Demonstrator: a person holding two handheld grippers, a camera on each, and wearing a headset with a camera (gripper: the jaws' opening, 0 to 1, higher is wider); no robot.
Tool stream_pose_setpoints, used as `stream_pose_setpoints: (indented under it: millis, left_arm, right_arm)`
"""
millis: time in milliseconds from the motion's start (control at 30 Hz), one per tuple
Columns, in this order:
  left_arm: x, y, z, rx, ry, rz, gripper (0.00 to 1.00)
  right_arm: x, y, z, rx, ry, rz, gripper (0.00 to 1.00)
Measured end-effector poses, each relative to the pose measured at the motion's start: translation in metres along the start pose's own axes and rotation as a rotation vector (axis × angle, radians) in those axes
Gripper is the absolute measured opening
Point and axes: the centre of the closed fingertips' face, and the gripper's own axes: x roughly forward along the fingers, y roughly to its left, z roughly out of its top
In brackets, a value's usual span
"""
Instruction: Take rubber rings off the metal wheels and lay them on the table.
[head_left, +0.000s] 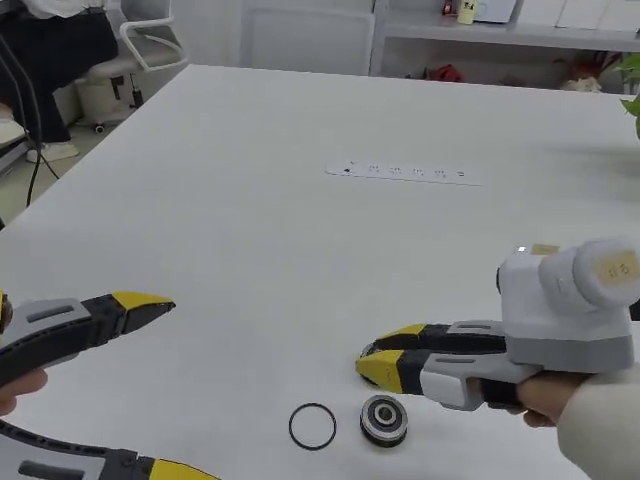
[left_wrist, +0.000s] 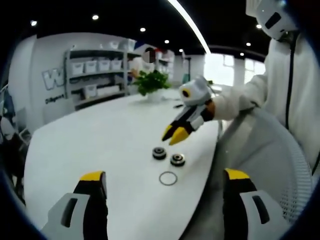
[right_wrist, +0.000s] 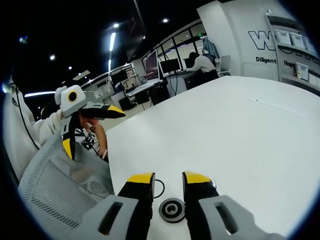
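Right fingers (head_left: 385, 368) beside wheel (head_left: 384, 419), ring (head_left: 312, 426) nearby

Bright open office under a dark ceiling (left_wrist: 150, 20) with one long light strip (left_wrist: 187, 22) and small spot lamps (left_wrist: 95, 17). Broad white table (head_left: 300, 250) carrying a white power strip (head_left: 403, 172), pale shelving (left_wrist: 67, 80) stacked with storage bins (left_wrist: 105, 65) behind it, a leafy plant (left_wrist: 152, 82) near the far end. Grey office chair (head_left: 140, 50) off one corner, desks (right_wrist: 145, 87) with monitors (right_wrist: 162, 65) beyond, white mesh chair (right_wrist: 55, 175) close by
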Motion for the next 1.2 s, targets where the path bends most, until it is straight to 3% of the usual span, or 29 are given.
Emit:
stream_pose_setpoints:
  millis: [167, 467, 733, 933, 1200]
  left_arm:
    - [0.000, 0.003, 0.007, 0.026, 0.013, 0.006, 0.96]
    - [0.000, 0.002, 0.033, 0.054, -0.027, -0.005, 0.95]
    - [0.005, -0.003, 0.068, 0.081, -0.096, -0.036, 0.94]
    - [0.015, -0.007, 0.088, 0.135, -0.111, -0.064, 0.92]
    - [0.041, -0.019, 0.096, 0.184, -0.107, -0.139, 0.85]
  right_arm:
    - [-0.007, -0.008, 0.003, 0.005, -0.013, -0.019, 0.20]
    - [-0.016, -0.012, 0.000, 0.017, -0.014, -0.010, 0.22]
    - [-0.021, -0.018, -0.014, 0.030, 0.022, 0.004, 0.22]
    - [-0.019, -0.016, -0.024, 0.011, 0.063, 0.027, 0.22]
    - [-0.019, -0.017, -0.030, 0.007, 0.085, 0.039, 0.22]
